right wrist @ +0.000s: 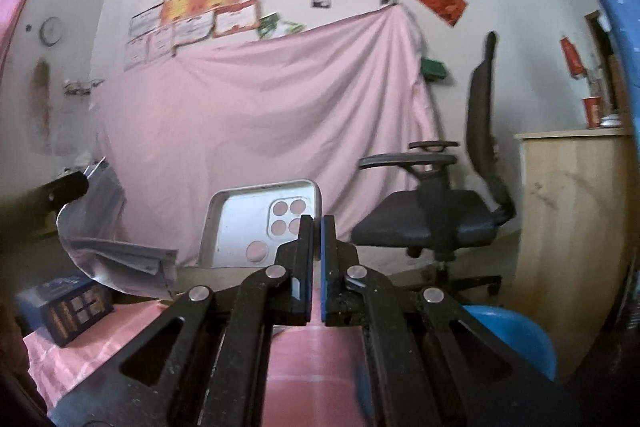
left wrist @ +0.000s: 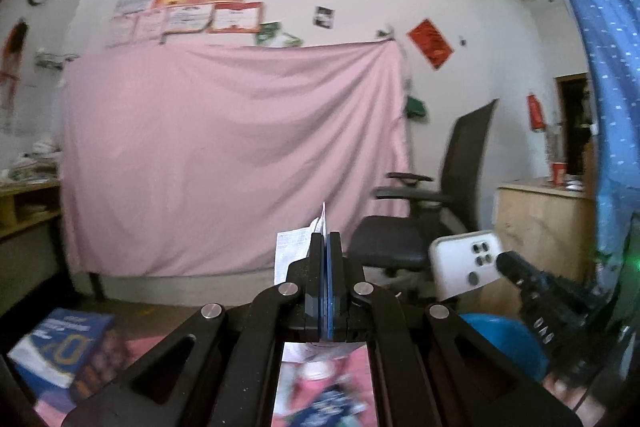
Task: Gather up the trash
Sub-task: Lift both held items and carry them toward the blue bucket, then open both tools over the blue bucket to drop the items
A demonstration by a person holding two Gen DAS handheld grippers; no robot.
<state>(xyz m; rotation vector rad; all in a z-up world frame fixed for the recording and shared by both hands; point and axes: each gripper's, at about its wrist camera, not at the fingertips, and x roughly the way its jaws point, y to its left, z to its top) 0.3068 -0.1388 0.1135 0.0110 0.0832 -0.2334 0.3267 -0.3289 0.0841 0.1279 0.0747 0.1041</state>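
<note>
**Paper and plastic both lifted, nothing dropped yet**

White printed paper, a folded receipt-like sheet (left wrist: 294, 251), is pinched flat between the closed jaws of the left gripper (left wrist: 325, 259); its top edge pokes up above the fingertips. The right view shows the same sheet (right wrist: 116, 243) hanging creased off the left tool, well above the pink tablecloth (right wrist: 92, 327). The right gripper (right wrist: 318, 247) has its jaws nearly together, clamping the edge of a clear plastic phone case with round camera cut-outs (right wrist: 260, 223); the left view confirms the case (left wrist: 466, 263) held aloft at the right tool's tip. Both trash items are raised side by side, near each other but apart, probably so they can be carried off together in one trip. A blue-and-brown printed carton (left wrist: 66, 351) lies on the cloth at left, untouched. A blue rounded plastic object (right wrist: 516, 335) sits low right, maybe the bin; can't tell. Black office chair (right wrist: 432, 211) behind. Thin edge grip on the case looks slip-prone.
</note>
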